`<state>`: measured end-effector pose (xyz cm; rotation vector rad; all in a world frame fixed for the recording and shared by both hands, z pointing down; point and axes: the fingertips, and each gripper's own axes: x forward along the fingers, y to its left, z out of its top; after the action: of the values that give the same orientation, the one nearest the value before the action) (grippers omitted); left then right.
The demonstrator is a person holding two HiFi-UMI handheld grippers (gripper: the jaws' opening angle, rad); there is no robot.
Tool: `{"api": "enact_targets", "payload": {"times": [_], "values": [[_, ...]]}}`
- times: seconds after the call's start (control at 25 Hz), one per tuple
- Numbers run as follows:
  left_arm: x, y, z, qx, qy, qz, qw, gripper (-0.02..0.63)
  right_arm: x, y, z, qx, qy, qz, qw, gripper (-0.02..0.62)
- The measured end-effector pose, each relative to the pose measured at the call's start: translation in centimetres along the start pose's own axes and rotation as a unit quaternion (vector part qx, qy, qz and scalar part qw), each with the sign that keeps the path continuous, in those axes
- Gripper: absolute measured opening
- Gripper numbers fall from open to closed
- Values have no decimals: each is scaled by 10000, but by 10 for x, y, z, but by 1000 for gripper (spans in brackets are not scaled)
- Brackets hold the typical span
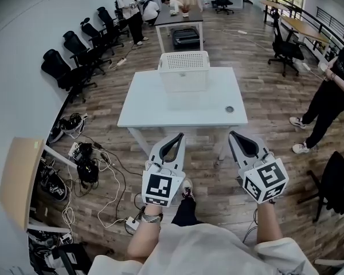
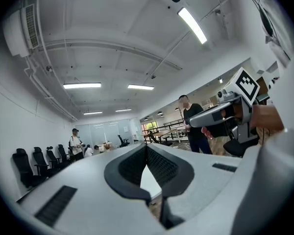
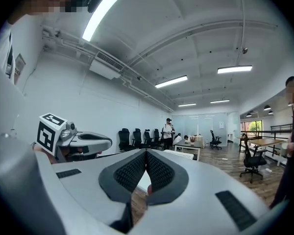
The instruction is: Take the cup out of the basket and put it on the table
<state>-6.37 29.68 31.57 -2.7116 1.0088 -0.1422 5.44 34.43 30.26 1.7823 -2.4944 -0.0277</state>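
Two hand-held tools, the left gripper (image 1: 179, 135) and right gripper (image 1: 231, 133), both pressed together on nothing, hover before one white rectangular worktop (image 1: 155, 105). Beyond them, one white perforated plastic basket (image 1: 184, 70) sits crosswise, the cup hidden from view.

The table (image 1: 160, 105) at mid-frame is bare over its near and middle top, save a small round disc (image 1: 229, 109) toward its right edge. The basket (image 1: 184, 70) stands at the far edge, upper centre, with open tabletop to its left and right. Open floor lies between the table's near edge and the left gripper (image 1: 179, 137) and right gripper (image 1: 233, 135) at lower centre. Cables (image 1: 103, 171) clutter the lower-left floor, chairs (image 1: 74, 56) line the upper left, and a person (image 1: 332, 90) stands at the right edge.
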Motion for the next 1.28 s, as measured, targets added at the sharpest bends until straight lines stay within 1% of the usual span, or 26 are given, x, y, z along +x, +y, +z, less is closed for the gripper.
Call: {"api": "enact_targets", "payload": {"times": [0.16, 0.36, 0.6, 0.8, 1.04, 1.28], "values": [[36, 25, -12, 7, -43, -5, 10000, 3, 38, -23, -4, -8, -69, -11, 10000, 17], [95, 74, -26, 112, -36, -1, 9999, 3, 106, -58, -7, 74, -36, -25, 10000, 17], [163, 135, -36, 121, -24, -91, 9999, 3, 191, -95, 4, 58, -50, 3, 10000, 17], [211, 176, -46, 136, 10, -189, 9997, 3, 249, -120, 7, 78, -8, -3, 10000, 16], [258, 213, -63, 106, 109, -310, 9994, 3, 307, -140, 6, 153, 39, 50, 9999, 16], [290, 244, -79, 29, 197, -377, 9991, 3, 350, -153, -1, 112, 191, 100, 9997, 17]]}}
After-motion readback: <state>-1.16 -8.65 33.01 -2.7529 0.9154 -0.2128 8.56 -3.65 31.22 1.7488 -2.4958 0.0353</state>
